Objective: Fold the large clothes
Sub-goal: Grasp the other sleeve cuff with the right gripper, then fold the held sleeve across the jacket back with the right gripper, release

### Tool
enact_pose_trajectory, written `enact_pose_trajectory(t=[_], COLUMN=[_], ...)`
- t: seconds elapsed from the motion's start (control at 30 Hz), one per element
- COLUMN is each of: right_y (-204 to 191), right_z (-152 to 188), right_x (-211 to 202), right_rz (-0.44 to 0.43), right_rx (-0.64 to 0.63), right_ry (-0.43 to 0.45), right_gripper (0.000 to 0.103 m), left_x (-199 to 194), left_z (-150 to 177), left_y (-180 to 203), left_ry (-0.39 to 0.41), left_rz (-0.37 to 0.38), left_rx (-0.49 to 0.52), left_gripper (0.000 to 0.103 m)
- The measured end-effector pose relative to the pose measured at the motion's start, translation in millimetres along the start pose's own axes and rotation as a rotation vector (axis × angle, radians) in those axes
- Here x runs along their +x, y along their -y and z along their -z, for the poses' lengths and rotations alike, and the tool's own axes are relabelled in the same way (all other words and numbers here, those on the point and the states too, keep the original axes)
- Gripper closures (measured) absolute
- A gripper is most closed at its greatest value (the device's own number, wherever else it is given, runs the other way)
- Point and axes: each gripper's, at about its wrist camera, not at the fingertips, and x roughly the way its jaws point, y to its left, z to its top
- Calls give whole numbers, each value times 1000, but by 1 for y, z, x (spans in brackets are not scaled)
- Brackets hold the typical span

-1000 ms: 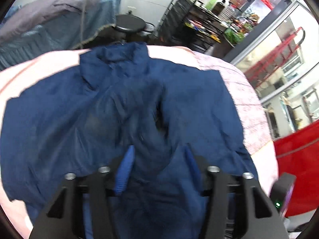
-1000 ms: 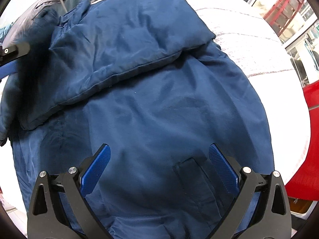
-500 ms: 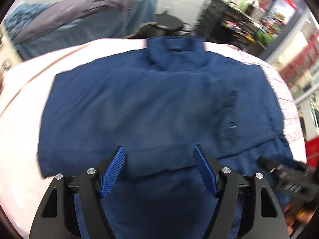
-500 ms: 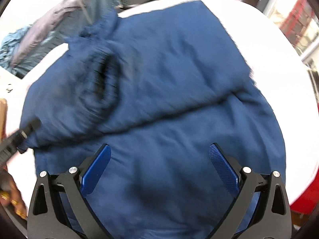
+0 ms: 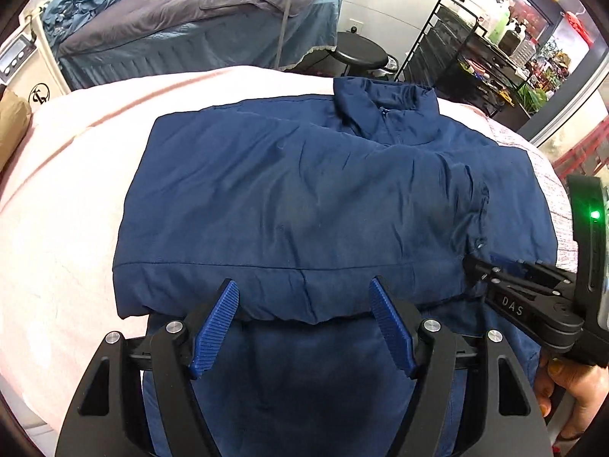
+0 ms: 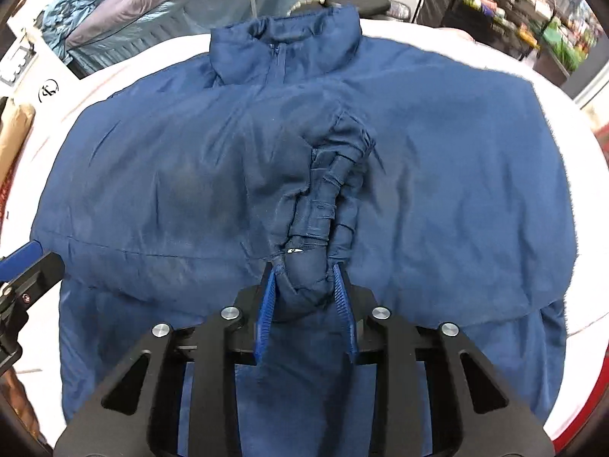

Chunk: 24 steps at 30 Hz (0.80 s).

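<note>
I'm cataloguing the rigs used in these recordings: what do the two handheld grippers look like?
Both share one design: the left gripper and right gripper have black angular frames with triangular cut-outs, silver round bolts and blue ribbed finger pads. The right one's side, seen from the left wrist view, bears white "DAS" lettering and a lit green indicator.

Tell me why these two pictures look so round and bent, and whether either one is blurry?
Left wrist view: fisheye lens bows the pink bed cover and darkens the corners; the blue jacket is sharp. Right wrist view: same bulge, jacket edges slightly smeared, the cover washed out white, and the right tongs sharp.
</note>
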Motion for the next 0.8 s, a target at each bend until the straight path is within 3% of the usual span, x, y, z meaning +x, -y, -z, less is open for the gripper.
enact_pose_trajectory(t=[0.2, 0.27, 0.33, 0.4, 0.47, 0.57, 0.7, 0.8], right_y=[3, 9, 14, 17, 19, 24, 38, 30], right_z=[-4, -11, -15, -11, -4, 2, 8, 4], right_x=[-31, -28, -12, 4, 10, 5, -18, -31], right_rz=[103, 114, 98, 98, 102, 132, 86, 42], right_rx=[-19, 2, 9, 17, 14, 48, 145, 115], right_ry=[127, 108, 35, -35, -61, -56, 3, 55], right_gripper=[78, 77, 77, 67, 63, 38, 37, 37], left_x=[3, 5, 8, 11, 14, 17, 17, 19], left_z=[2, 2, 2, 1, 1, 2, 1, -3], left_y=[6, 7, 8, 9, 9, 7, 1, -4], left_ry=[-8, -15, -22, -29, -41, -48, -33, -31], left_rz=[2, 3, -2, -3, -12, -24, -39, -43], left_rx=[22, 26, 30, 33, 39, 39, 19, 1], left_gripper=[34, 34, 34, 34, 33, 33, 33, 33])
